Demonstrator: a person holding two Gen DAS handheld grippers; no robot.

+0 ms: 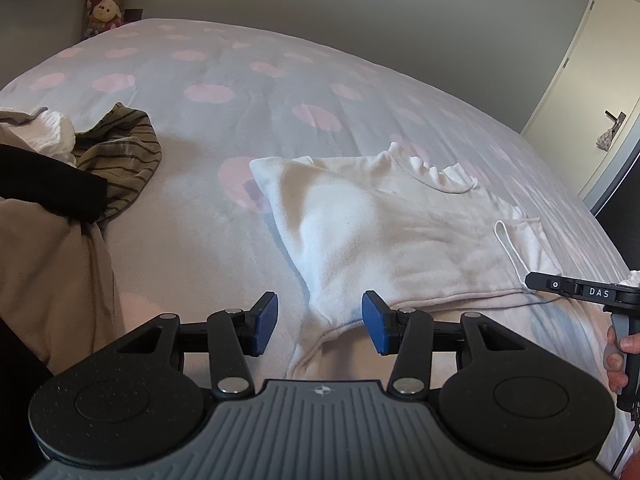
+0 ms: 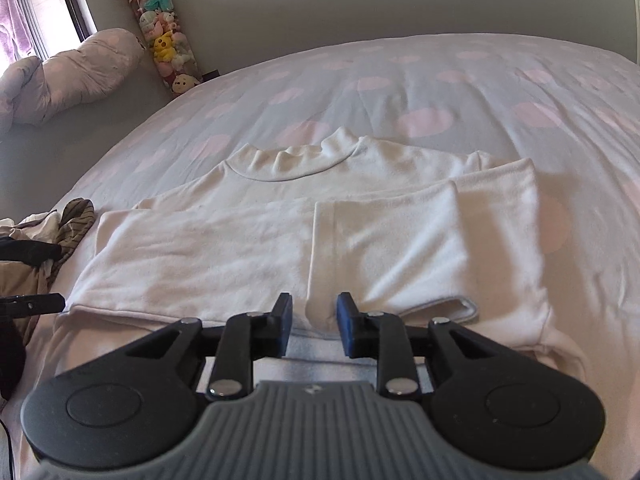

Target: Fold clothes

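Observation:
A white sweatshirt (image 2: 248, 248) lies on the bed with its collar (image 2: 296, 160) away from me and its sleeves folded across the body. My right gripper (image 2: 315, 326) hovers at the near hem; a ridge of the fabric sits between its blue pads (image 2: 285, 326), which stand slightly apart and do not press it. In the left wrist view the same sweatshirt (image 1: 392, 232) spreads to the right. My left gripper (image 1: 320, 322) is open over its near left corner, and the fabric lies loose between the pads. The right gripper's tip (image 1: 536, 280) shows at the right edge, held by a hand (image 1: 618, 356).
The bed cover (image 2: 440, 88) is pale with pink dots. A heap of clothes sits at the left: a striped olive garment (image 1: 124, 152), a black one (image 1: 52, 184) and a beige one (image 1: 52, 272). A tube of plush toys (image 2: 168, 48) and a pillow (image 2: 76, 72) stand far left. A door (image 1: 588, 80) is at right.

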